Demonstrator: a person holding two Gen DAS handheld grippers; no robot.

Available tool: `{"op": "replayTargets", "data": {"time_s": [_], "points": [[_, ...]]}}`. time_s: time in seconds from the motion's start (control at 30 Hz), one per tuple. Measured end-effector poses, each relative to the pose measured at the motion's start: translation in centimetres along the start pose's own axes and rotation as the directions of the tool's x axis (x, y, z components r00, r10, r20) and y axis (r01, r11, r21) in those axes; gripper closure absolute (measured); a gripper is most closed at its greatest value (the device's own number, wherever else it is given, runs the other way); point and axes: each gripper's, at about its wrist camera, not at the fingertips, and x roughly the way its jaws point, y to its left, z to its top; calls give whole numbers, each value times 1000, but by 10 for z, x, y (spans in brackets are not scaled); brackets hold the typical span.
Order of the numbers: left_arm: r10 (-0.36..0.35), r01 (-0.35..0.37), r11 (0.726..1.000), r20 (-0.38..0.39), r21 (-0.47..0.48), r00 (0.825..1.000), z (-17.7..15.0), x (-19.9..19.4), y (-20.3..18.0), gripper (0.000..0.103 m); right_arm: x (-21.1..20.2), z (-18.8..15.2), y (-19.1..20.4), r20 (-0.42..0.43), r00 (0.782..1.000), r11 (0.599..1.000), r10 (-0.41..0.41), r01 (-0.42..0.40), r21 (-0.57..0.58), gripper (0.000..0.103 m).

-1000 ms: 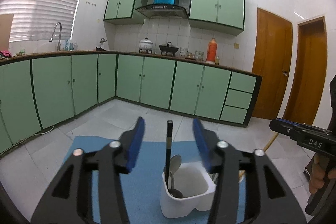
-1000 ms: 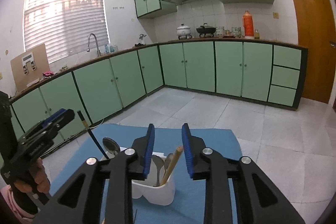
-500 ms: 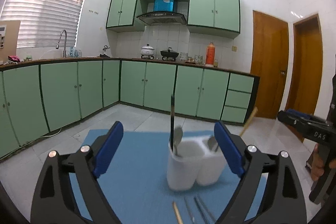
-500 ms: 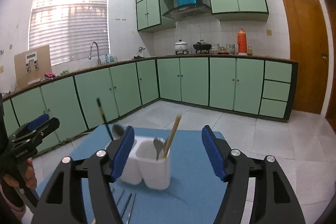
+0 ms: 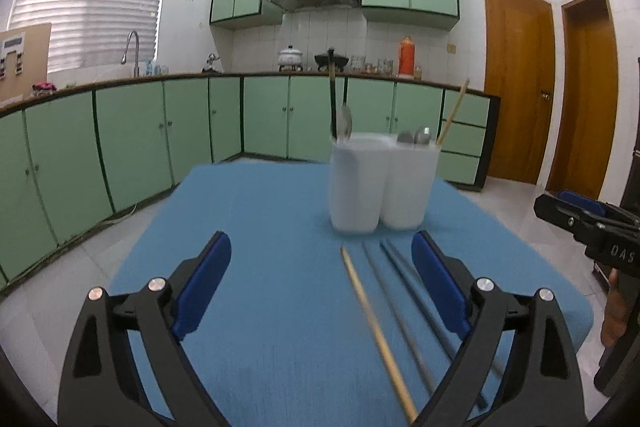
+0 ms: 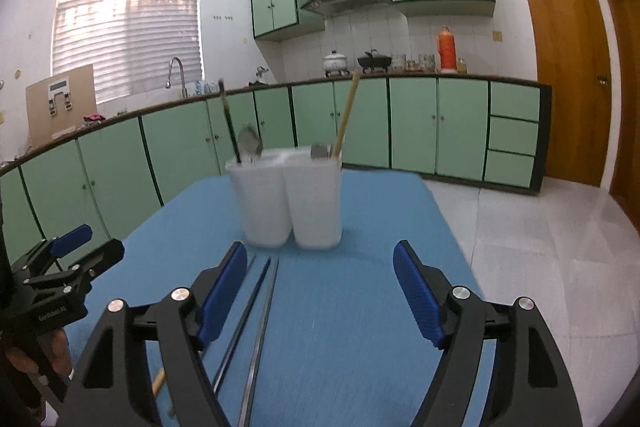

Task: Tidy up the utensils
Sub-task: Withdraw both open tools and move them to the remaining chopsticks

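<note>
So the loose sticks are what matters here: a wooden chopstick (image 5: pixel 376 335) and two or three thin metal ones (image 5: pixel 404 311) lie flat on the blue mat (image 5: pixel 260 227), just in front of the white two-cup holder (image 5: pixel 380 187). Their long axes run roughly from the holder back toward the grippers, so they point almost straight down the line of the fingers rather than across it.

In the left wrist view they sit right of centre, between the jaws but hugging the right pad. In the right wrist view they're off by the left pad.

Left gripper (image 5: pixel 320 287) and right gripper (image 6: pixel 320 295) have both just been opening; both are spread wide and gripping nothing. I'd guess the left one is better lined up for the wooden stick.
</note>
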Motion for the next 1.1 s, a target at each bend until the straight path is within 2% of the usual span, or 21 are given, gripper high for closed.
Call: {"op": "replayTargets", "data": {"time_s": [0.23, 0.4, 0.57, 0.67, 0.93, 1.1], "points": [[21, -20, 1000, -35, 18, 999, -40, -10, 1, 14, -6, -54, 10, -15, 1000, 1000, -25, 25, 1, 29], [46, -45, 998, -18, 38, 999, -64, -19, -3, 14, -11, -85, 18, -9, 999, 999, -37, 37, -11, 30], [56, -56, 997, 5, 51, 998, -81, -28, -7, 14, -18, -103, 28, 1, 1000, 999, -25, 25, -24, 36], [61, -60, 997, -1, 52, 998, -88, -28, -8, 14, -18, -109, 34, -1, 1000, 999, -28, 28, -46, 45], [53, -52, 998, -8, 41, 999, -98, -30, -8, 14, -18, -123, 44, -9, 1000, 997, -25, 24, -73, 61], [49, -48, 998, -10, 39, 999, -99, -33, -8, 14, -21, -129, 50, 17, 999, 996, -30, 32, -83, 72]]}}
